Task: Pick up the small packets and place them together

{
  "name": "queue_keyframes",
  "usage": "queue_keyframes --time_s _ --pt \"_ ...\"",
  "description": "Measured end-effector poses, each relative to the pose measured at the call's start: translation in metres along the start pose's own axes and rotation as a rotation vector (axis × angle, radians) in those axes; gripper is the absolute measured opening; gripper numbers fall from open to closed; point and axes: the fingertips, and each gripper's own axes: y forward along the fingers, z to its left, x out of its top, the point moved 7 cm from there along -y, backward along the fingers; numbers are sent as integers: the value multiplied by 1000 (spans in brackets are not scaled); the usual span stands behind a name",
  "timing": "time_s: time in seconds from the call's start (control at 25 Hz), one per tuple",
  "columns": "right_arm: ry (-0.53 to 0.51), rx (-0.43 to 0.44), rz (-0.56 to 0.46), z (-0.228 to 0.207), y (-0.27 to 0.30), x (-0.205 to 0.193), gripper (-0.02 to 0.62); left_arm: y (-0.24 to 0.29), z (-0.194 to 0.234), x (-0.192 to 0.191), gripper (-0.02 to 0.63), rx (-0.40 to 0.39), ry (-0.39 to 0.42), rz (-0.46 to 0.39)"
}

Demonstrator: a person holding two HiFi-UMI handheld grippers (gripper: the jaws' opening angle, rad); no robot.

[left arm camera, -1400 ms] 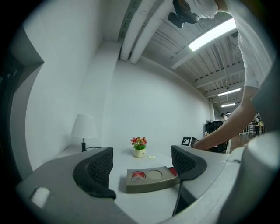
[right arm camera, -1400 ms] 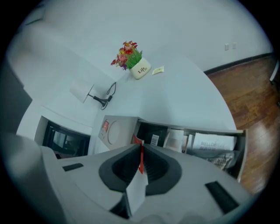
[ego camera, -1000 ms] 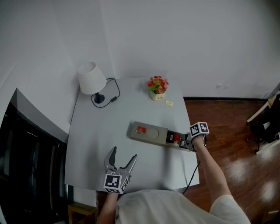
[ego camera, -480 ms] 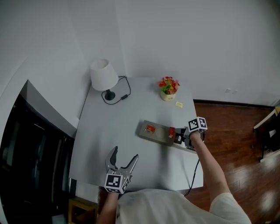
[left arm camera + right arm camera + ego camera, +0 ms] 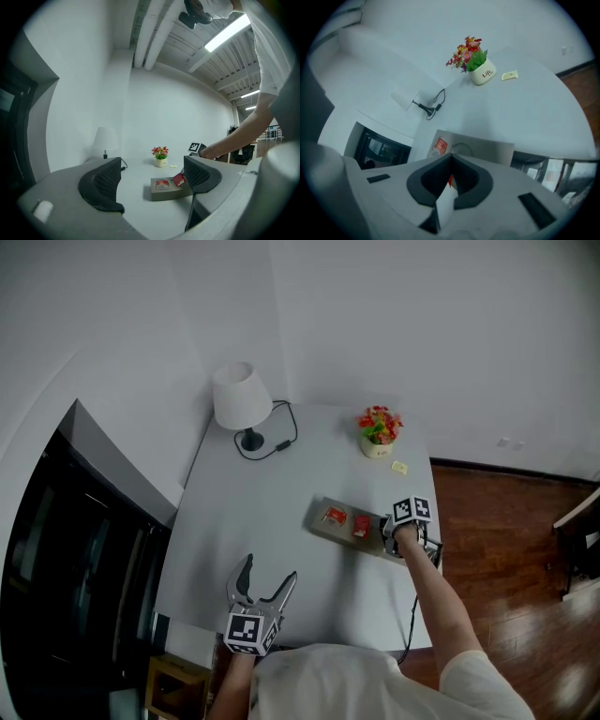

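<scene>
Small red packet (image 5: 361,526), pinched in the closed right gripper (image 5: 377,527) over the flat grey tray (image 5: 319,524), should be lowered just beside the second red packet (image 5: 334,516) lying there before release, while the left gripper (image 5: 265,579) idles open and empty.

Lamp (image 5: 241,395), flower pot (image 5: 379,448) on table (image 5: 253,521)

Head view: bright, even, diffuse light from overhead; barely any shadow on table (image 5: 272,521); wide-angle bend twd frame edges. Left gripper view: lit by ceiling strip (image 5: 227,33), blown out w/ glare; soft shadow at tray (image 5: 168,192) end twd table's left edge; black fisheye ring. Right gripper view: dimmer, bluish cast; right gripper (image 5: 451,157) & pinched packet (image 5: 450,180) blurred, too close to lens.
</scene>
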Motion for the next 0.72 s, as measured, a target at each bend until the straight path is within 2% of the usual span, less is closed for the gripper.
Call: queue_keyframes --time_s 0.28,0.4,0.48,0.56,0.64,0.68,0.72 --pt "-122 -202 57 -11 3 -5 35 2 -3 -4 408 -6 -8 7" --pt "-179 -202 39 -8 5 -5 40 4 -4 -2 408 -10 -3 1" --pt "-208 -172 -11 -4 3 -2 44 4 -3 -1 408 -9 -3 -2" --pt "-221 -179 -55 -4 -1 0 53 3 -1 -2 408 -8 -4 -2" --pt "-230 -217 -56 -7 -5 -1 238 2 0 -3 408 -6 -7 -2" --pt "-235 -231 -52 -8 -7 -2 294 2 0 -4 408 -5 -10 -1" --pt "-241 -239 -57 -8 -10 -3 296 2 1 -5 408 -5 -12 0"
